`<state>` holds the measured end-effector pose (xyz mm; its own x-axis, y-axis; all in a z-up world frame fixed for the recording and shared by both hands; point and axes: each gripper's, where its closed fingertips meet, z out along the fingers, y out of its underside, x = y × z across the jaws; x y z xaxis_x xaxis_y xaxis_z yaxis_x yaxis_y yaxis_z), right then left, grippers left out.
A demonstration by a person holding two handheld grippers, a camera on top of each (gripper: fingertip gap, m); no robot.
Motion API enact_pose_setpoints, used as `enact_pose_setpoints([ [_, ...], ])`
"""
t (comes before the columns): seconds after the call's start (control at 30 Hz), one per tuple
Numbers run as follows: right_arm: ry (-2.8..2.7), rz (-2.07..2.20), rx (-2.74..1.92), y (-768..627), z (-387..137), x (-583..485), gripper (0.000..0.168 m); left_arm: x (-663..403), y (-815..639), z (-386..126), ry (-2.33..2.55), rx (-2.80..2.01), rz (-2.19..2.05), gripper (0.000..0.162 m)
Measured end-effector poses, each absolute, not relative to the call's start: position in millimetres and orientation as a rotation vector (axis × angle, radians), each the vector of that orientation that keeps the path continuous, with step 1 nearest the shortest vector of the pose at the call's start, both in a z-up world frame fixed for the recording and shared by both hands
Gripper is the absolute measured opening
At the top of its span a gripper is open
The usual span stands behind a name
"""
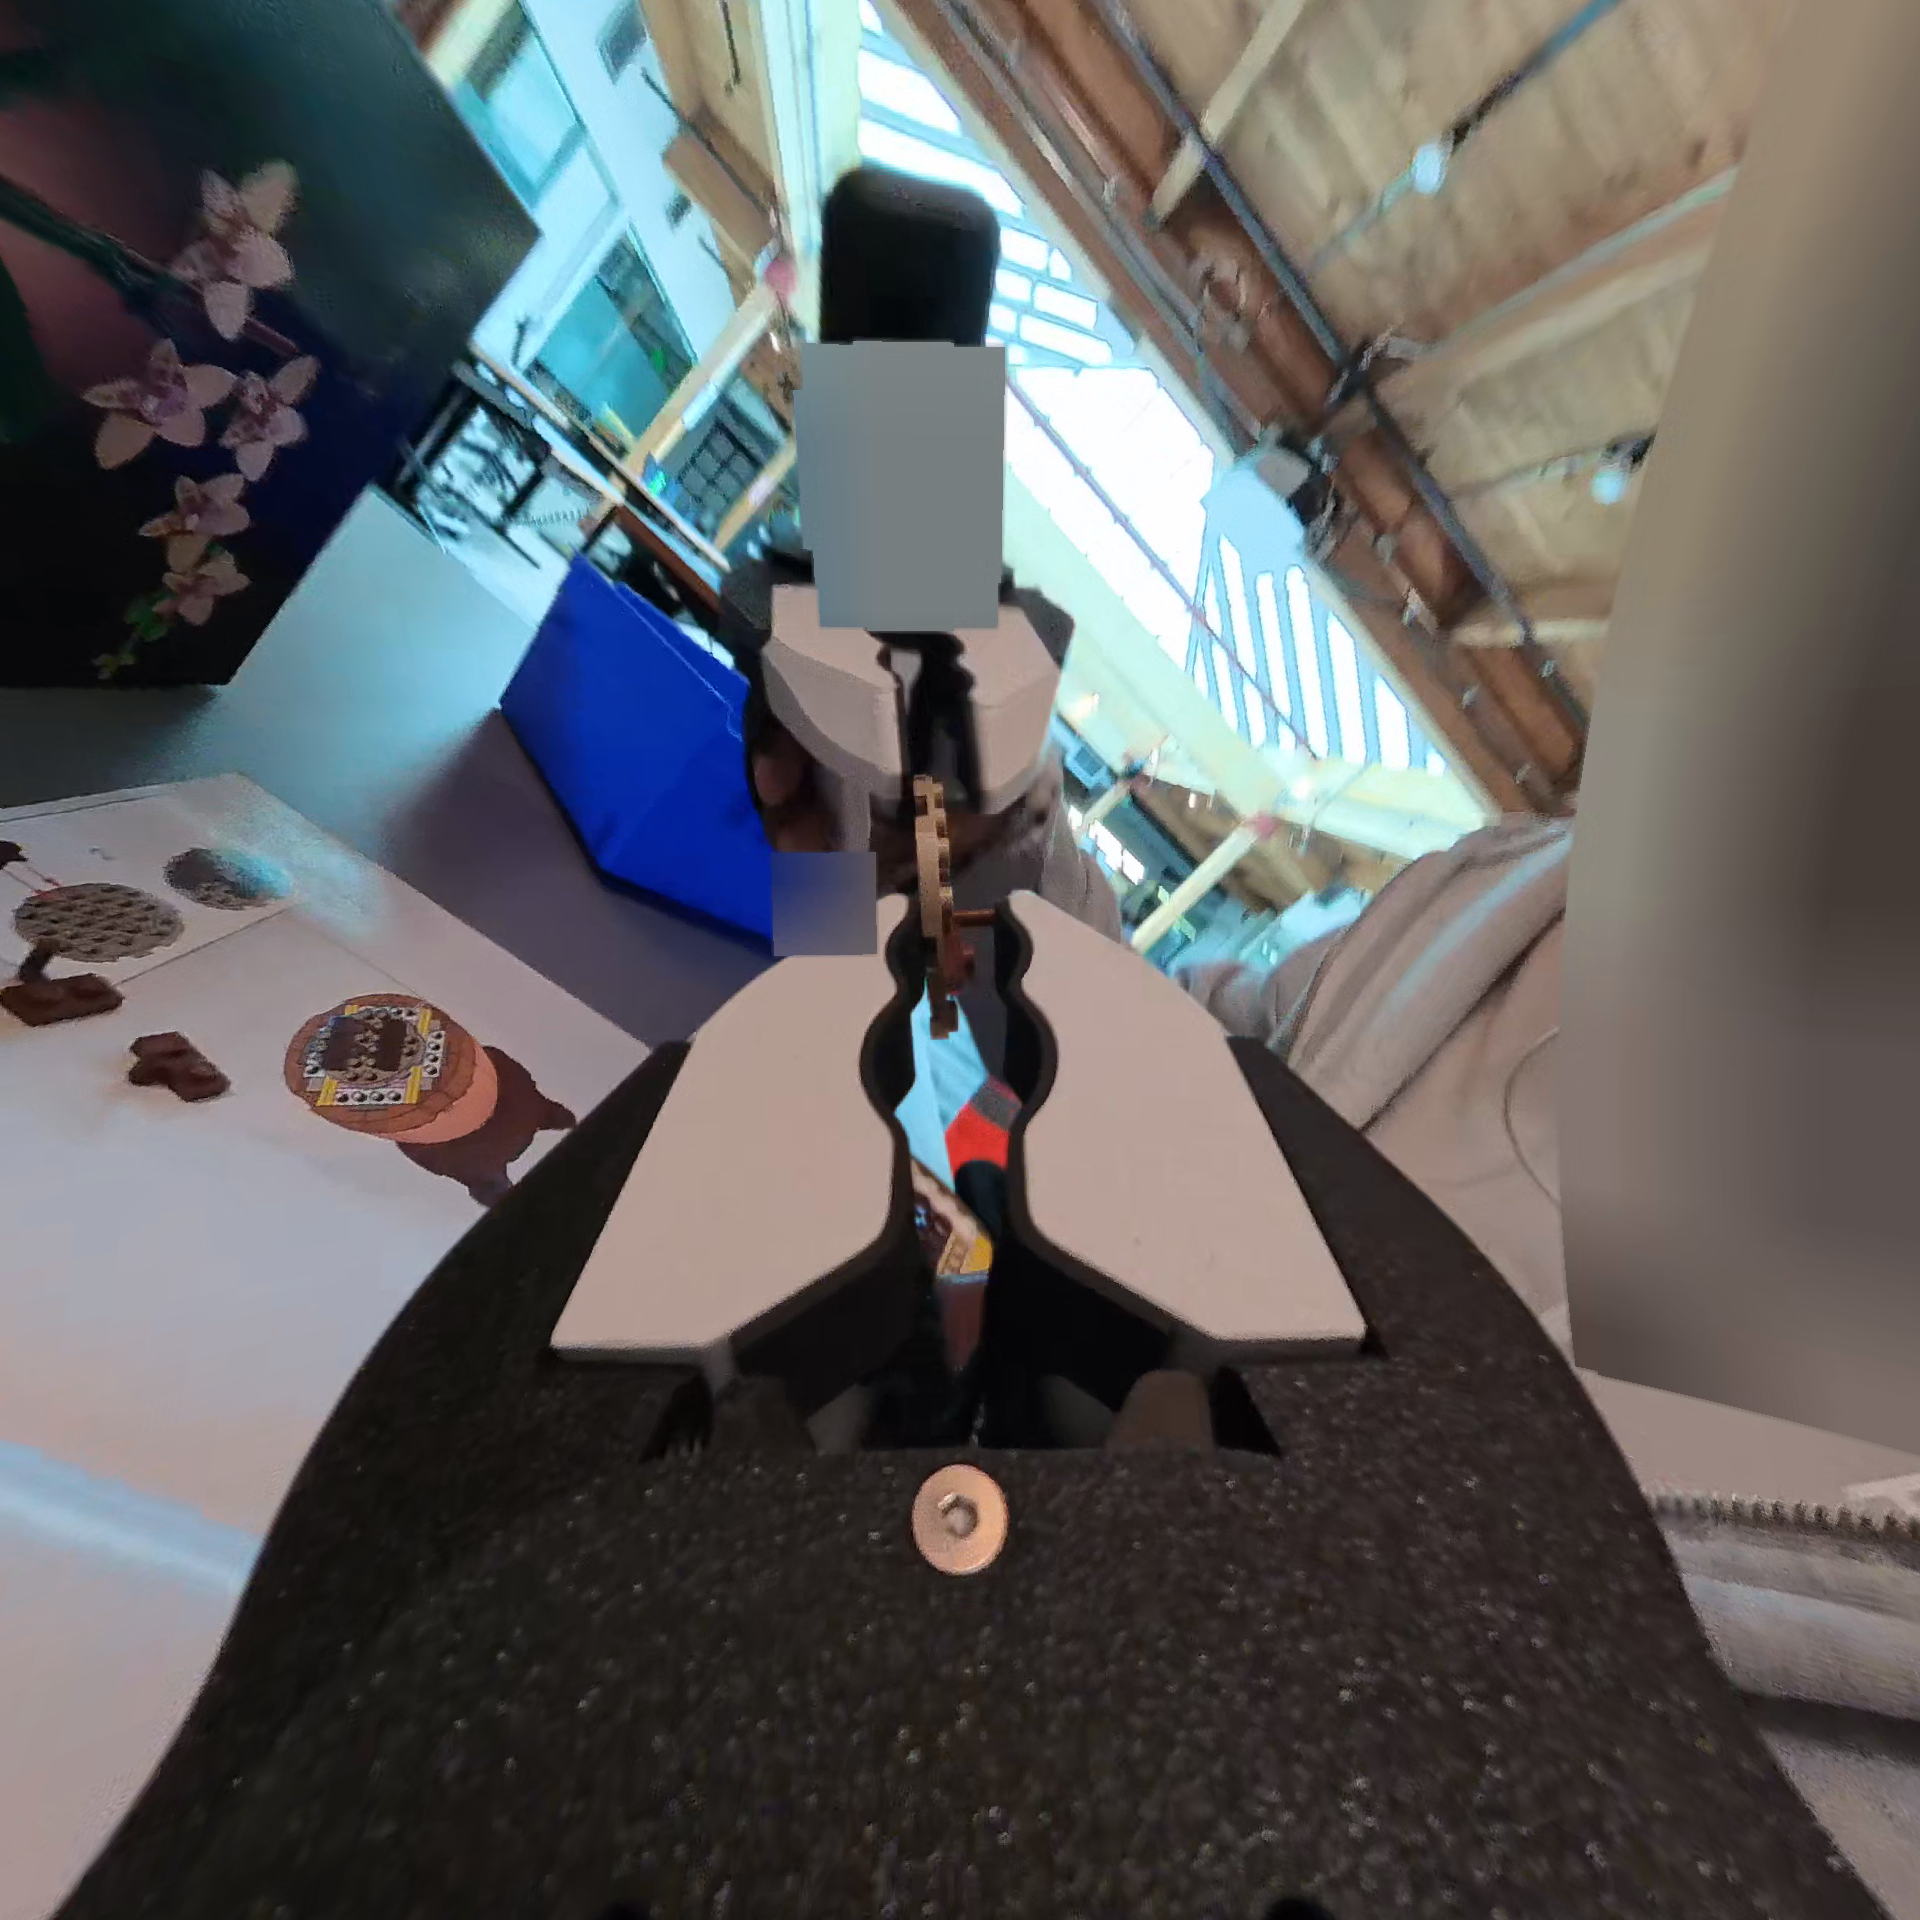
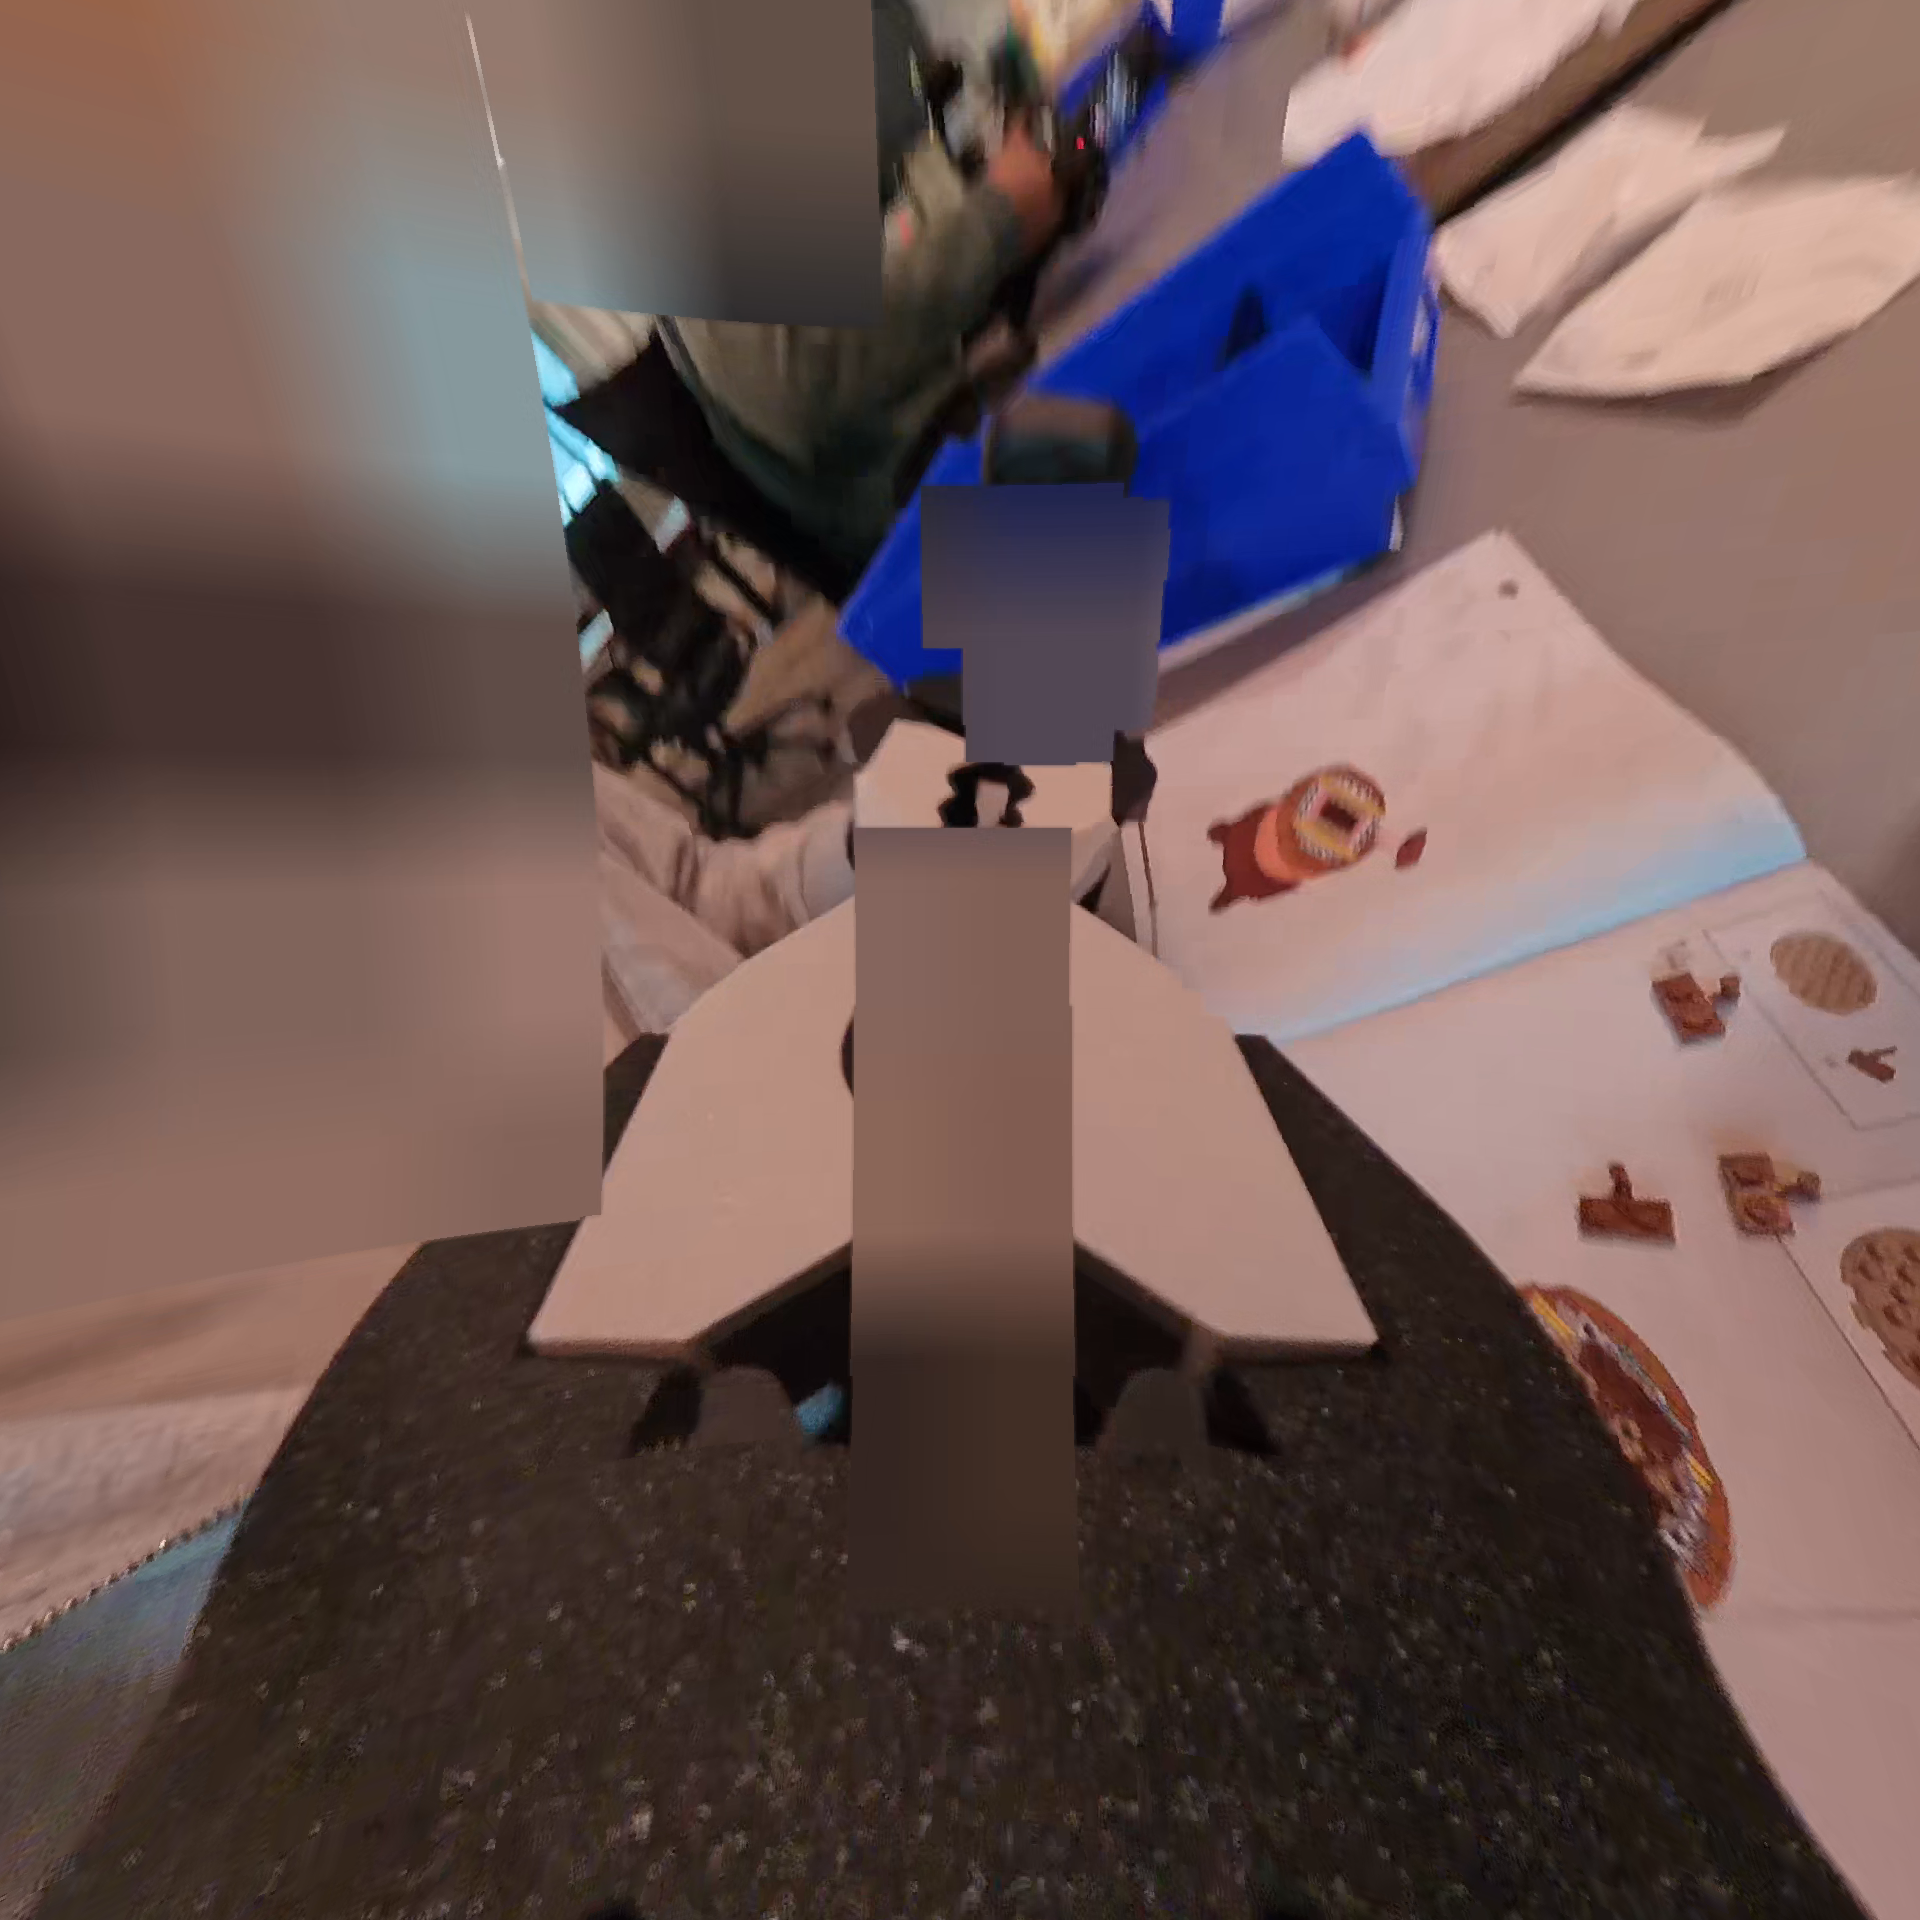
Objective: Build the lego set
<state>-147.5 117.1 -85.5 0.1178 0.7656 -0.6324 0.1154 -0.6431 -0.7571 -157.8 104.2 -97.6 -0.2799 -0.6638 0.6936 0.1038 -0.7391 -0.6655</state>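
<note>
grey table (image 2: 1766, 114) | instruction booklet (image 2: 1455, 748) | blue bin (image 2: 1278, 416) | loose papers (image 2: 1683, 281)

Two grippers (image 1: 951, 935) (image 2: 961, 935), one blue bin (image 2: 1278, 416), four loose brown pieces (image 2: 1626, 1210).

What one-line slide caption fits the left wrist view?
Left gripper pinches a tan round plate edge-on, facing the right gripper, above the open manual.

An open booklet (image 2: 1455, 790) lies on the counter (image 1: 416, 644). Small pieces (image 2: 1626, 1210) sit on its pages. A bin (image 2: 1278, 436) stands behind the booklet, papers (image 2: 1683, 270) beyond it.
</note>
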Motion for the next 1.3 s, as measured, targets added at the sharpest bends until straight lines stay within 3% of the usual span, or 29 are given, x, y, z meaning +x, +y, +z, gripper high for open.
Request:
enact_pose_setpoints([
  [0.2, -0.535, 1.535, -1.656, 124.8, -85.6, -149.0, 0.020, -165.7, 124.9, -95.4, 0.417, -1.442, -2.142, 0.012],
  [0.47, -0.517, 1.451, -1.738, 124.8, -102.7, -147.3, 0.025, -164.5, 127.8, -95.4, 0.301, -1.426, -2.137, 0.011],
  [0.5, -0.545, 1.452, -1.754, 122.1, -106.0, -152.2, 0.022, -163.7, 127.4, -94.5, 0.293, -1.419, -2.139, 0.011],
  [0.53, -0.578, 1.458, -1.739, 118.9, -105.8, -155.3, 0.007, -162.1, 126.5, -94.3, 0.289, -1.419, -2.144, 0.011],
  [0.77, -0.653, 1.542, -1.834, 109.9, -111.7, -149.4, 0.004, -171.8, 129.6, -92.8, 0.268, -1.415, -2.191, 0.018],
  [1.1, -0.855, 1.558, -1.967, 101.5, -119.5, -151.2, 0.005, -162.2, 110.5, -111.3, 0.626, -1.564, -2.010, 0.004],
  [1.17, -0.904, 1.485, -1.869, 106.4, -113.4, -151.8, 0.008, -163.5, 113.8, -108.3, 0.566, -1.553, -2.043, 0.004],
  [1.3, -0.883, 1.094, -1.736, 143.9, -117.3, -130.2, 0.034, -177.8, 143.1, -112.2, 0.234, -1.600, -1.999, 0.003],
])
